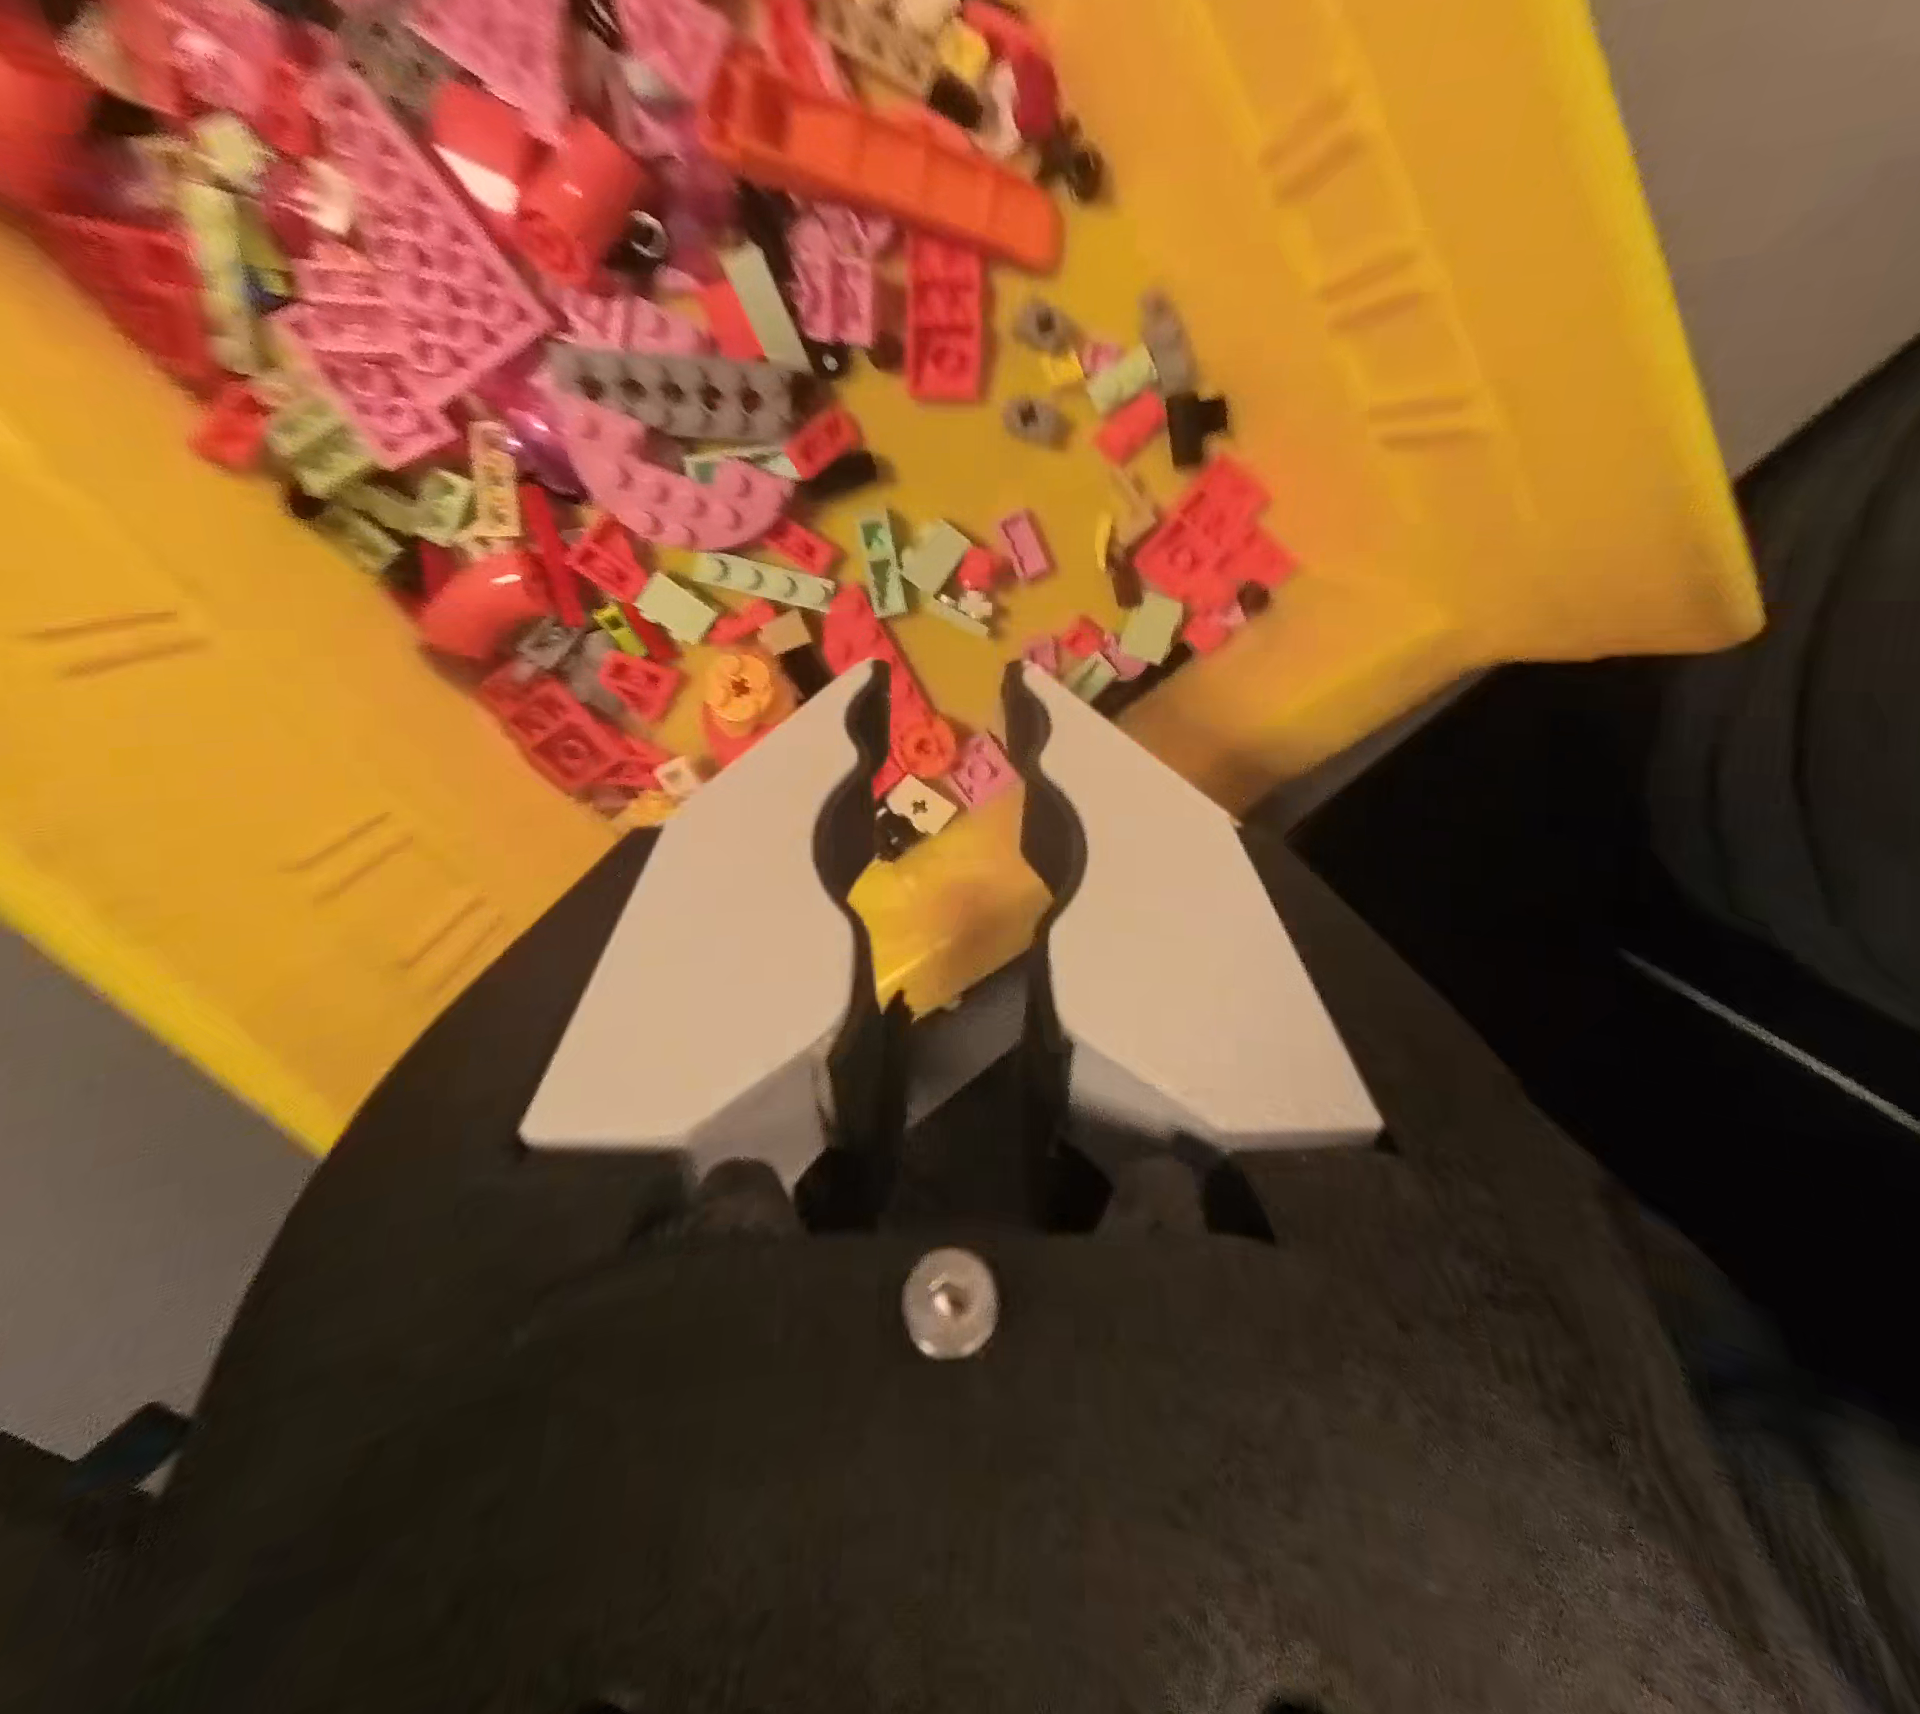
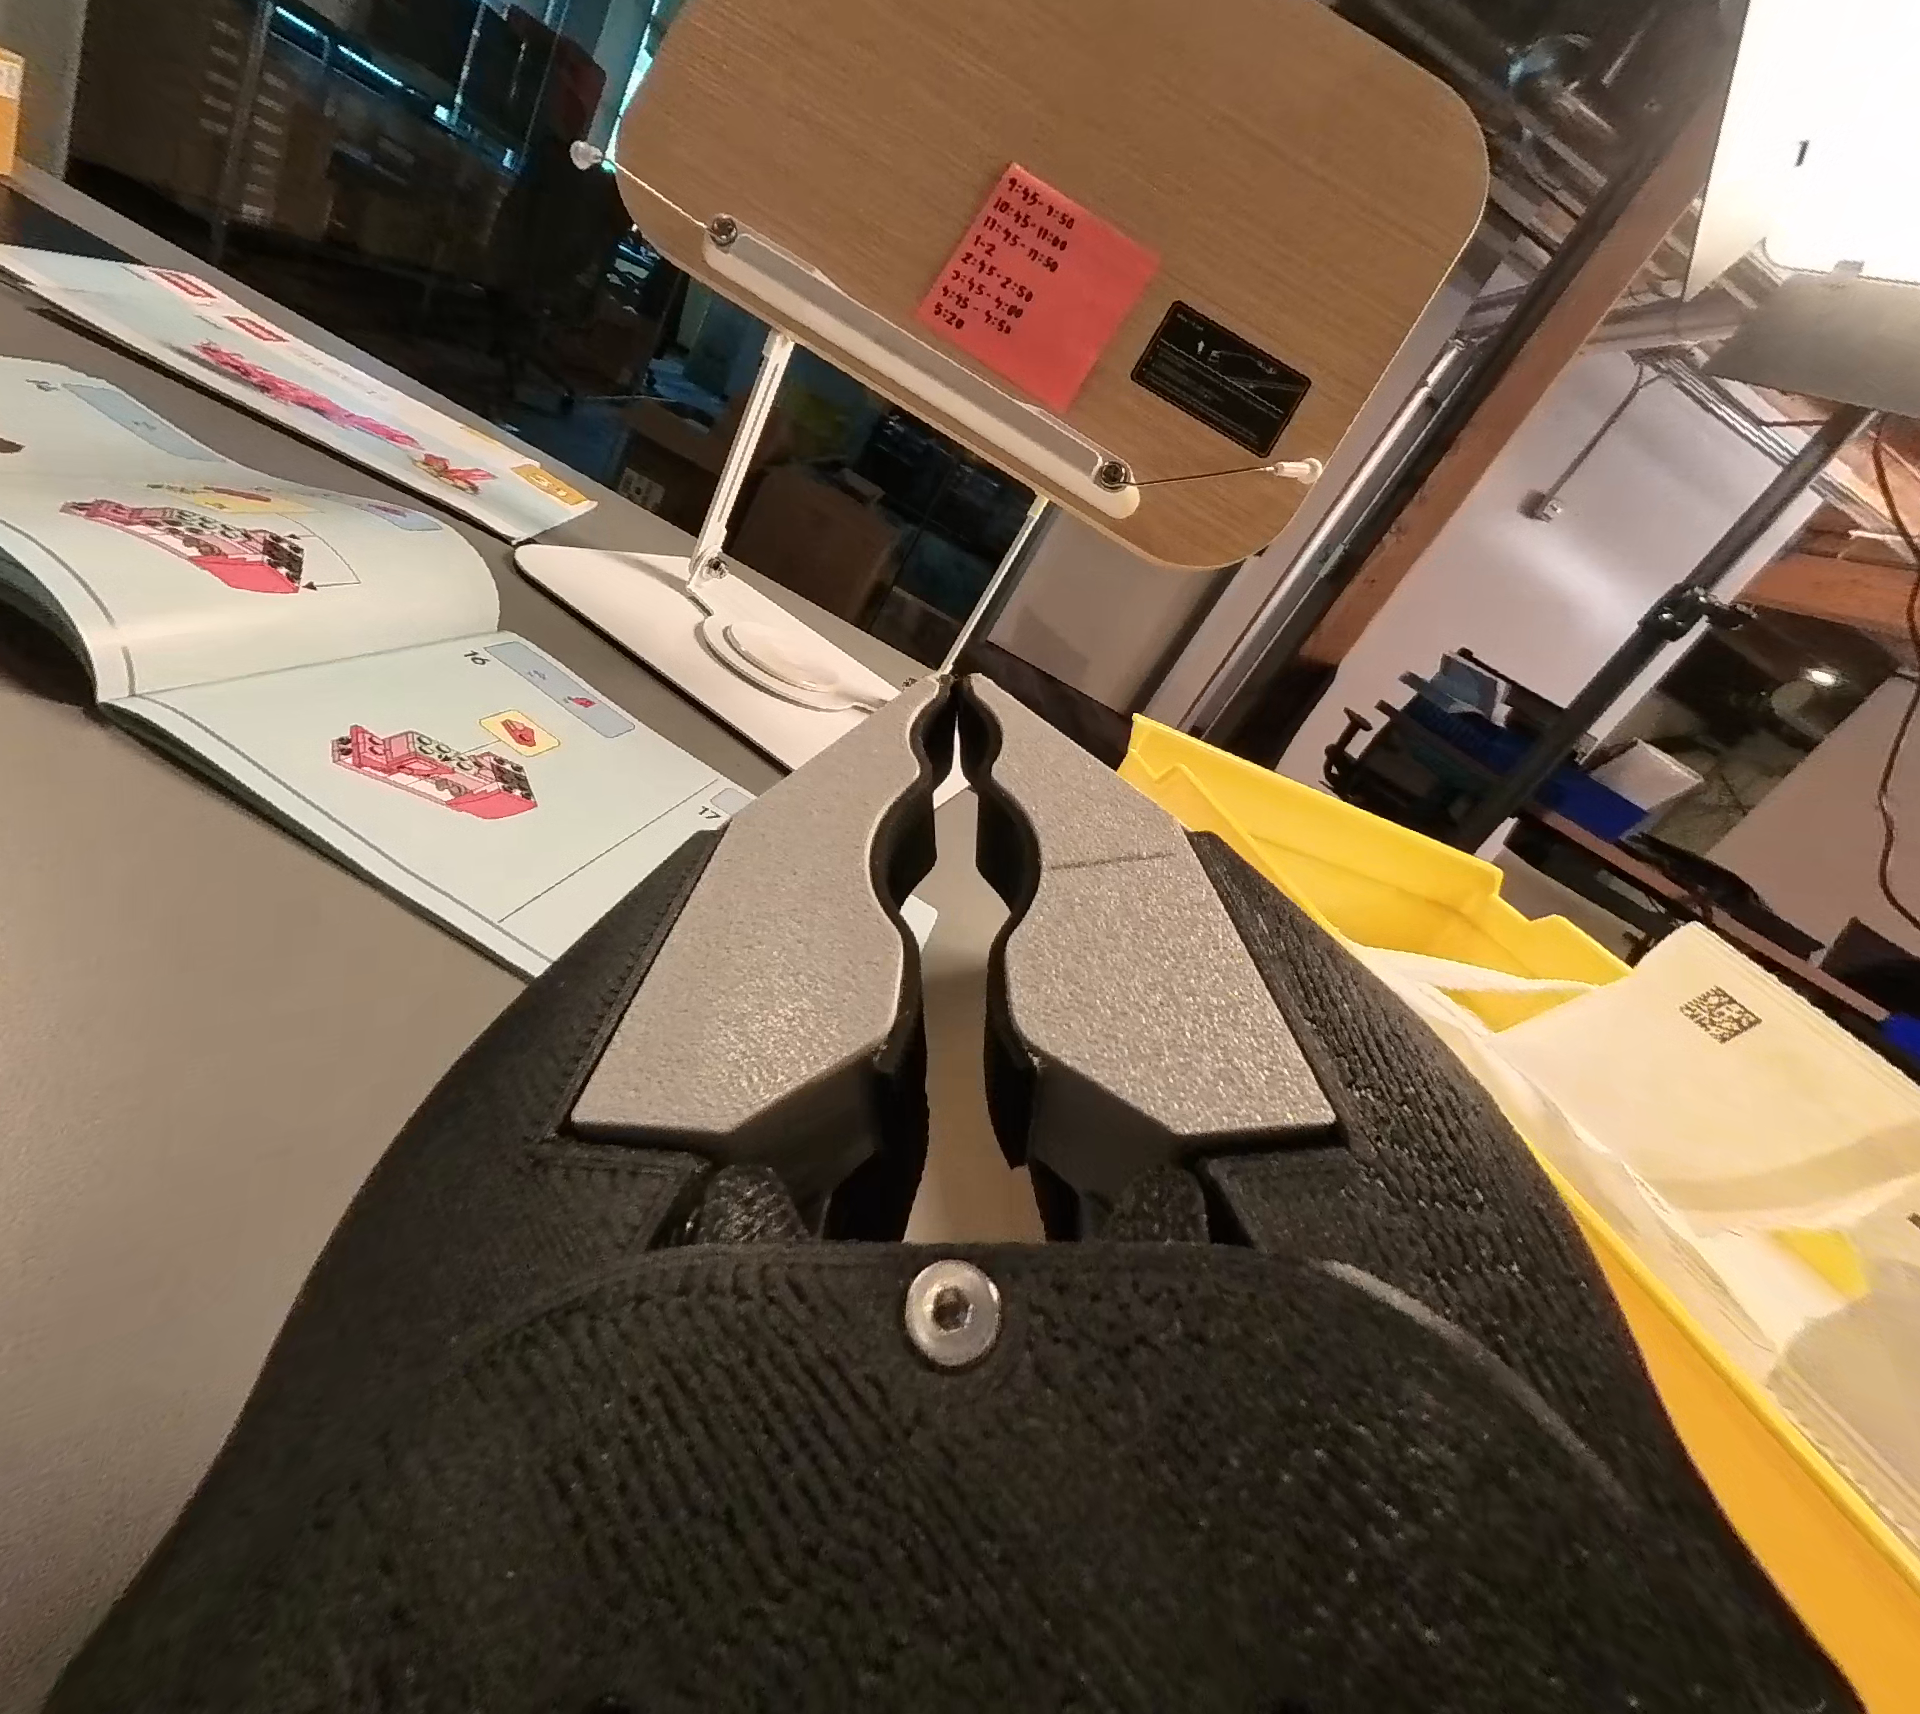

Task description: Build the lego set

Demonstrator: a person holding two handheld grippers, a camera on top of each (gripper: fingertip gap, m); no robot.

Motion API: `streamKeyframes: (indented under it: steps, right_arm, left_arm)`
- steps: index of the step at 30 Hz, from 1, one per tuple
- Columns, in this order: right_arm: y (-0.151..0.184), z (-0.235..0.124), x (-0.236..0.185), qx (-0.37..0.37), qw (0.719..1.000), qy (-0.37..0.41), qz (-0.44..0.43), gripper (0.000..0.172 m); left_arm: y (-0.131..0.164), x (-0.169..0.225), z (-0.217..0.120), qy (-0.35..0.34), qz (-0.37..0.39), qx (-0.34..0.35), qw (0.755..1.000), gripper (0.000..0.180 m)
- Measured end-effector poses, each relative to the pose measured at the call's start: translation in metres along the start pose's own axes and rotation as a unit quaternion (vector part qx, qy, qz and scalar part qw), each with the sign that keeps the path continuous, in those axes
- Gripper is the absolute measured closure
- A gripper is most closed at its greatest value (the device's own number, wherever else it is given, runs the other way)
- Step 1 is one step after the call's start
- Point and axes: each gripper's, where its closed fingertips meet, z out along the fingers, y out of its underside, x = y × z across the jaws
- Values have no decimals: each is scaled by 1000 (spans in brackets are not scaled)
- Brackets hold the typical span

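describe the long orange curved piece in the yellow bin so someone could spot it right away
Look into the yellow bin of loose building bricks, seen from the left gripper. At the far right edge of the pink and red pile lies a long orange piece. It alone is orange, ribbed and gently curved, longer than the small bricks around it.

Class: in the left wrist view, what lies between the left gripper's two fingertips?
Between the left gripper's parted fingertips, the left wrist view shows bare yellow bin floor and a red brick, ungripped.

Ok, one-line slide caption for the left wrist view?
Left gripper, jaws apart, hovers over loose toy bricks in a yellow bin.
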Motion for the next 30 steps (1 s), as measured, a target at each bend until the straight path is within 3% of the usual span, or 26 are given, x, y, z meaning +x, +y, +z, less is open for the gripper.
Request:
streamKeyframes:
  steps: [6,9,11,13,19,23,26,30]
  right_arm:
    - [-2,0,-7,3,1000,-13,-14,172]
    - [-4,0,-10,6,1000,-19,-23,172]
    - [-5,1,-12,9,999,-22,-27,172]
    - [-6,1,-11,11,999,-21,-27,172]
    - [-6,0,-8,13,1000,-21,-12,172]
    - [-6,1,-10,13,1000,-27,-10,172]
    - [-6,1,-13,14,999,-33,-10,172]
    - [-6,1,-13,13,999,-35,-10,172]
  left_arm:
    - [9,-4,14,20,30,-67,997,166]
    - [4,3,16,53,39,-59,996,166]
    - [-13,-9,17,13,31,-22,999,147]
    - [-22,-3,16,23,35,-4,999,141]
    - [-25,15,26,48,102,-29,993,149]
    - [-21,16,34,65,75,-39,994,147]
    - [-9,23,37,98,60,-54,992,135]
    - [-5,15,40,54,84,-63,993,116]
